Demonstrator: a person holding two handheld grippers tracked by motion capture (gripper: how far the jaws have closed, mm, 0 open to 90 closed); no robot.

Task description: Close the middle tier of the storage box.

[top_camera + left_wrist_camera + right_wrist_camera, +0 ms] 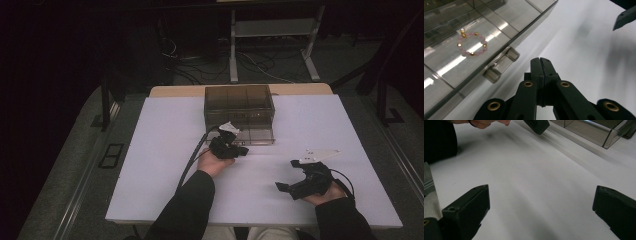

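Observation:
A smoky clear plastic drawer box (240, 107) stands at the table's far middle, its low drawer (255, 135) pulled out toward me. Through the drawer's clear wall (451, 67) I see a pink bead bracelet (471, 43) with gold beads lying inside, and a clear cylindrical handle (501, 65) on the drawer front. My left gripper (540, 61) is shut with nothing between its jaws, its tips just right of the handle; it sits at the drawer front (243, 150). My right gripper (286, 183) rests low near the front right of the table, jaws wide apart over bare white tabletop (541, 195).
The white table (165, 150) has free room to the left and right of the box. The other gripper's tip (537, 125) and a hand (486, 123) show at the top of the right gripper view. Beyond the table are a desk frame (270, 40) and floor cables.

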